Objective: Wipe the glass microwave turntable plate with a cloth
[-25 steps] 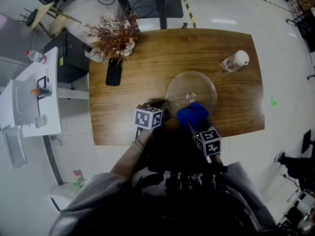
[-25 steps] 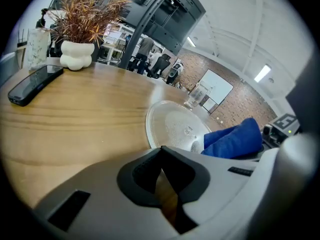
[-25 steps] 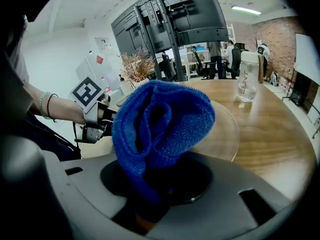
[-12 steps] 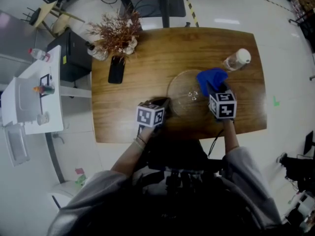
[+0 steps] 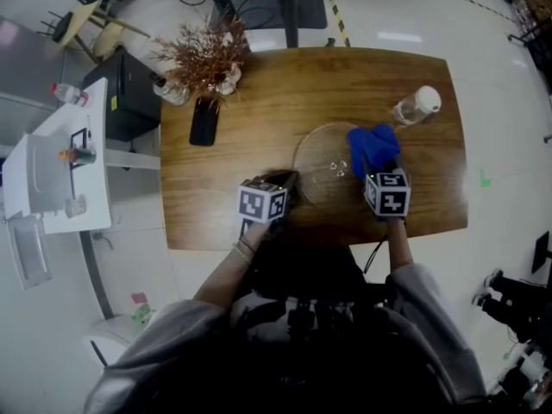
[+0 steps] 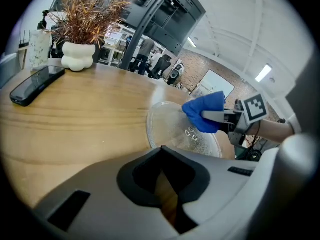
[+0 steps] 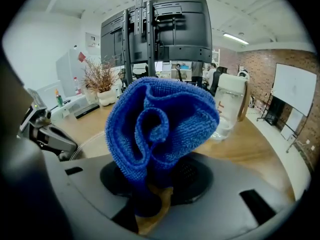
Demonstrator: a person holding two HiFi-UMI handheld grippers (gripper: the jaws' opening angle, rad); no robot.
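The round glass turntable plate (image 5: pixel 323 166) lies flat on the wooden table (image 5: pixel 250 149); it also shows in the left gripper view (image 6: pixel 167 129). My right gripper (image 5: pixel 374 164) is shut on a bunched blue cloth (image 5: pixel 373 143) over the plate's right rim. That cloth (image 7: pixel 160 129) fills the right gripper view, pinched between the jaws of the right gripper (image 7: pixel 149 194). My left gripper (image 5: pixel 286 182) is shut, its tips at the plate's near-left rim. Whether it pinches the rim I cannot tell.
A clear plastic bottle (image 5: pixel 414 106) lies just beyond the cloth at the right. A black phone (image 5: pixel 203 123) and a white vase of dried plants (image 5: pixel 203 63) stand at the far left of the table. The table's front edge runs just behind both grippers.
My right gripper has carried the cloth from the plate's near side across to its right side, close to the bottle. The left gripper and the plate have stayed put.
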